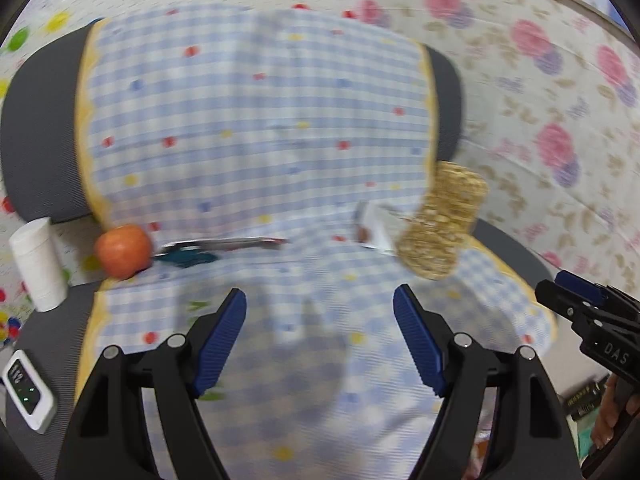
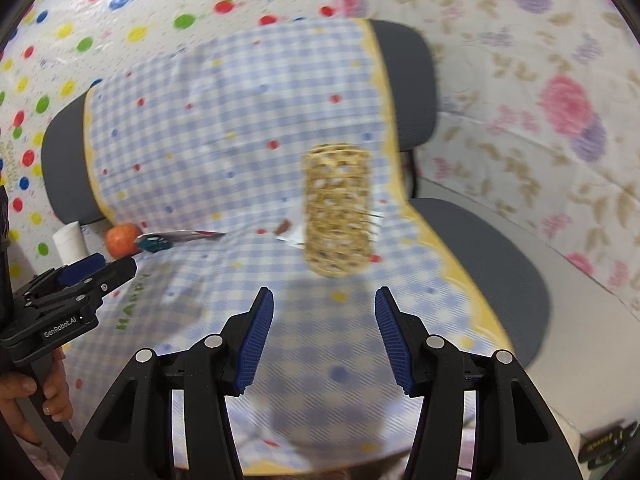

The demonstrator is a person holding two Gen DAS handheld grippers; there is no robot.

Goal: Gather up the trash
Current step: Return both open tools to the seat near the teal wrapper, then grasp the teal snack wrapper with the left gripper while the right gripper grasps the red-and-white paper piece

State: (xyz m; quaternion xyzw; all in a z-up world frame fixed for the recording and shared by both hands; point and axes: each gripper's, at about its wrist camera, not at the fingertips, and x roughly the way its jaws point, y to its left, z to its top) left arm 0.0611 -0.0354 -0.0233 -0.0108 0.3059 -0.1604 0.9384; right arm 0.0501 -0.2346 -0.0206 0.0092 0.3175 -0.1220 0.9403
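Progress: I judge nothing collected yet; both my grippers are empty and the trash lies untouched on the chair seat.
Left gripper (image 1: 320, 336): jaws spread wide, nothing between the ribbed blue pads.
Right gripper (image 2: 324, 336): jaws parted, nothing between them; it points toward the basket.
Trash: a flat, shiny wrapper (image 1: 224, 243) lies at the back of the seat, just beside the apple (image 1: 123, 251); a dark teal scrap (image 1: 186, 258) sits under its near edge. A crumpled white wrapper (image 1: 374, 228) rests against the basket.
Basket (image 2: 337, 210): tall woven cylinder, straw-coloured, open weave, upright on the seat; I take it as the bin.
Chair cover (image 1: 260, 120): soft blue gingham cloth, yellow scalloped edge, draped over a grey office chair (image 2: 492, 264).
Left to do: pick up each wrapper and drop it into the basket.
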